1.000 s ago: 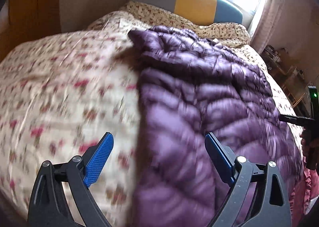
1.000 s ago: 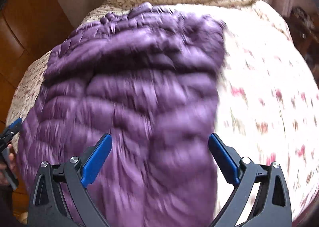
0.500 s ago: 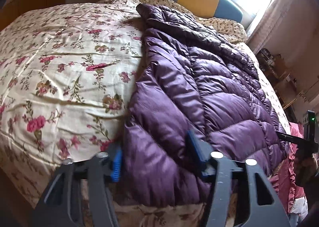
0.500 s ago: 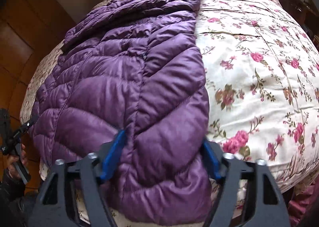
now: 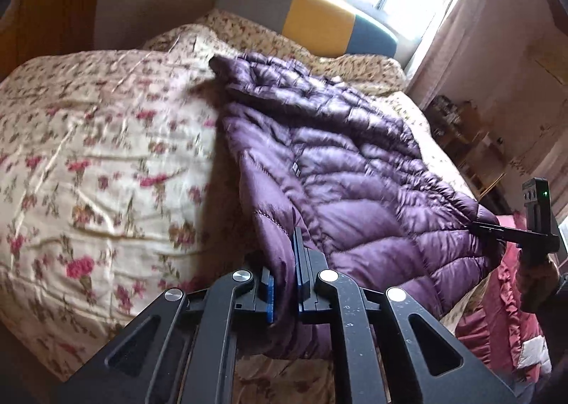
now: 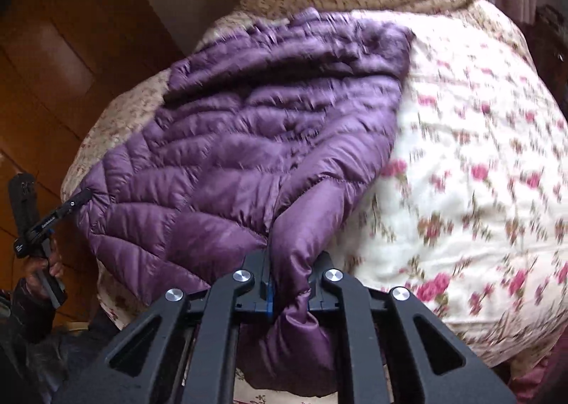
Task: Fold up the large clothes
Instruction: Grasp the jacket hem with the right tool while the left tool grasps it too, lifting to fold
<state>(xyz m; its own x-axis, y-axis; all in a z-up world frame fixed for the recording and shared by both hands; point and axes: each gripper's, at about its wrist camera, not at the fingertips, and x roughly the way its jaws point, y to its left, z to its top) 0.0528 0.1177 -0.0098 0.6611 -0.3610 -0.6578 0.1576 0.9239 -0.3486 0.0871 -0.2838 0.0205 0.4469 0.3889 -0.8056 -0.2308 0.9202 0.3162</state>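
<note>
Closed since a second ago: left gripper and right gripper, jaws now pinching the purple down jacket's near hem on the bed; ready to lift and fold

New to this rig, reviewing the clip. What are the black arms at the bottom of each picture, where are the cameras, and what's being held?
No robot here: a person holds one handheld claw in each hand, and a fisheye camera on each looks forward along its two blue-padded fingers. The black arms at the bottom of each picture are that claw's own linkage.

The left view shows the left claw; the right view shows the right claw. Each also catches the other claw at its edge.

A purple puffer jacket lies on a bed with a floral quilt, with a grey, yellow and blue headboard behind.

Both claws are shut on the jacket's near edge, one toward each corner, with fabric bunched between the pads.
</note>
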